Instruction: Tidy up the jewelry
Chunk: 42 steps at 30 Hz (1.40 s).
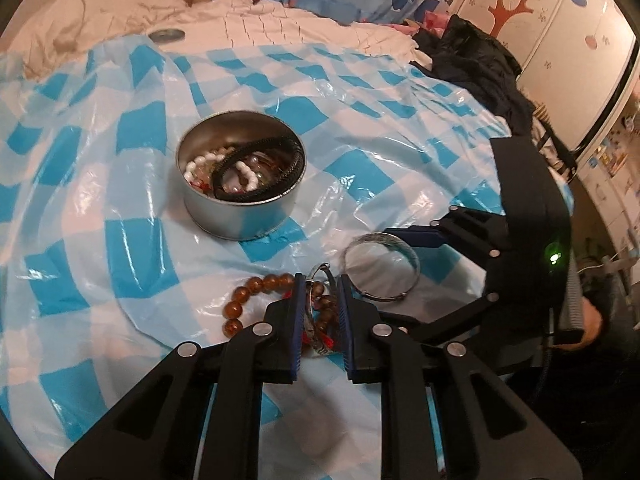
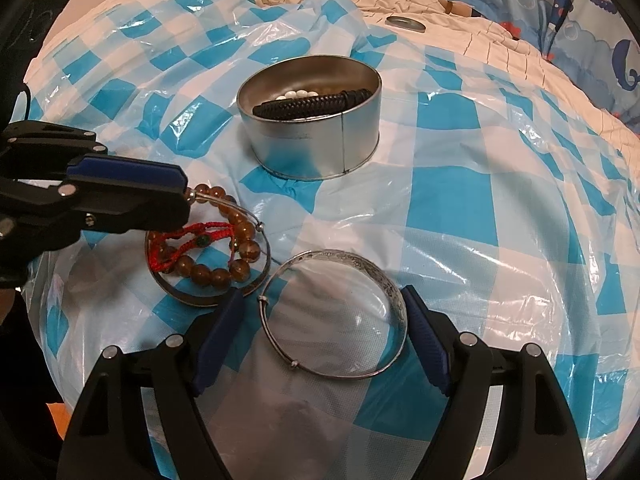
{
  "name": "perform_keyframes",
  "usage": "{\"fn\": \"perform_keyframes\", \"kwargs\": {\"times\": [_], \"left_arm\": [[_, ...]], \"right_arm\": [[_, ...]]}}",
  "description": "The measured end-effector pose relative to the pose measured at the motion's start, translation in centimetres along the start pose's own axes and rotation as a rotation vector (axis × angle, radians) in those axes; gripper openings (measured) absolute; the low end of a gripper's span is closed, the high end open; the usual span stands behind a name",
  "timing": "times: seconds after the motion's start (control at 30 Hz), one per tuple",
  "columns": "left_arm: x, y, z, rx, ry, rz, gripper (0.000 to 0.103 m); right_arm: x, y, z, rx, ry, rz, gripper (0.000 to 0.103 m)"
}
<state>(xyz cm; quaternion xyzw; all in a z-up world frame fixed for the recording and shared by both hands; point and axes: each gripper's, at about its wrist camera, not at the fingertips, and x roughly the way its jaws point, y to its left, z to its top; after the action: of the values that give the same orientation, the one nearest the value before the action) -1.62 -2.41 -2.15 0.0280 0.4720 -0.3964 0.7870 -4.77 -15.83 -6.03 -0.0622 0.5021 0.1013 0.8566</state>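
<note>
A round metal tin [image 1: 240, 184] on the blue checked plastic sheet [image 1: 120, 160] holds white beads and a black bracelet; it also shows in the right wrist view [image 2: 316, 128]. My left gripper [image 1: 320, 292] is nearly shut around the rim of a silver bangle [image 1: 318, 316] that lies with an amber bead bracelet [image 1: 240, 300] and a red cord [image 2: 188, 240]. In the right wrist view the left gripper [image 2: 182, 200] pinches that bangle [image 2: 240, 292]. My right gripper [image 2: 324, 312] is open around a second engraved silver bangle [image 2: 384, 280], lying flat; this bangle also shows in the left wrist view [image 1: 400, 248].
A cream quilt [image 1: 240, 16] lies behind the sheet with a metal disc [image 1: 166, 35] on it. Dark clothing [image 1: 476, 64] is piled at the far right. A cartoon-print blue bedding [image 2: 580, 8] lies behind.
</note>
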Motion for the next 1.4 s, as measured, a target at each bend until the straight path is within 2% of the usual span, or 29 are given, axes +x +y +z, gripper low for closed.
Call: {"fn": "perform_keyframes", "kwargs": {"times": [0.13, 0.2, 0.27, 0.3, 0.4, 0.53, 0.6, 0.67, 0.73, 0.9, 1.0, 1.03, 1.1, 1.17, 1.27, 1.33, 1.4], "left_arm": [[0.1, 0.8, -0.1, -0.056, 0.030, -0.054, 0.016], [0.5, 1.3, -0.2, -0.077, 0.058, -0.042, 0.023], [1.2, 1.8, -0.6, -0.108, 0.098, -0.040, 0.036], [1.5, 1.9, -0.7, -0.114, 0.109, -0.042, 0.038], [1.7, 1.8, -0.7, -0.110, 0.103, -0.035, 0.038], [1.3, 2.0, -0.5, -0.130, 0.074, -0.077, 0.038], [0.8, 2.1, -0.4, -0.147, 0.046, -0.133, 0.038], [0.4, 2.0, -0.1, -0.165, 0.027, -0.224, 0.038], [0.7, 1.7, -0.1, -0.168, 0.039, -0.260, 0.038], [2.7, 0.9, -0.6, -0.127, 0.109, -0.140, 0.038], [2.5, 0.9, -0.5, -0.117, 0.092, -0.086, 0.038], [2.3, 1.0, -0.4, -0.115, 0.079, -0.066, 0.034], [1.9, 1.3, -0.3, -0.118, 0.066, -0.051, 0.026], [1.6, 1.6, -0.2, -0.115, 0.054, -0.039, 0.014], [1.1, 1.8, -0.1, -0.114, 0.038, -0.038, 0.005], [0.9, 1.7, 0.0, -0.110, 0.035, -0.042, 0.005], [0.9, 1.3, 0.1, -0.098, 0.039, -0.048, 0.005]], "right_arm": [[0.0, 0.1, 0.0, -0.002, 0.001, -0.003, 0.077], [0.0, 0.1, -0.1, -0.001, 0.001, -0.002, 0.077], [0.0, 0.0, 0.0, 0.003, -0.001, 0.000, 0.077], [0.0, 0.0, 0.0, 0.004, -0.001, 0.001, 0.077], [0.0, 0.1, 0.0, 0.005, -0.001, -0.001, 0.077], [0.0, 0.1, 0.0, 0.004, 0.000, -0.003, 0.077], [0.1, 0.1, 0.0, 0.002, 0.002, -0.006, 0.077], [0.1, 0.1, -0.1, 0.001, 0.001, -0.008, 0.077], [0.1, 0.1, -0.1, 0.000, 0.000, -0.007, 0.077], [0.1, 0.1, -0.1, -0.001, 0.000, -0.007, 0.077], [0.0, 0.1, -0.1, -0.004, 0.000, -0.005, 0.077], [0.0, 0.1, -0.1, -0.003, 0.000, -0.004, 0.077], [0.0, 0.1, -0.1, -0.004, 0.000, 0.001, 0.077], [-0.1, 0.1, -0.1, -0.007, 0.002, 0.005, 0.076], [-0.2, 0.2, 0.0, -0.018, 0.006, 0.011, 0.071], [-0.3, 0.1, 0.0, -0.018, 0.010, 0.018, 0.067], [-0.4, 0.0, 0.0, -0.020, 0.014, 0.027, 0.066]]}}
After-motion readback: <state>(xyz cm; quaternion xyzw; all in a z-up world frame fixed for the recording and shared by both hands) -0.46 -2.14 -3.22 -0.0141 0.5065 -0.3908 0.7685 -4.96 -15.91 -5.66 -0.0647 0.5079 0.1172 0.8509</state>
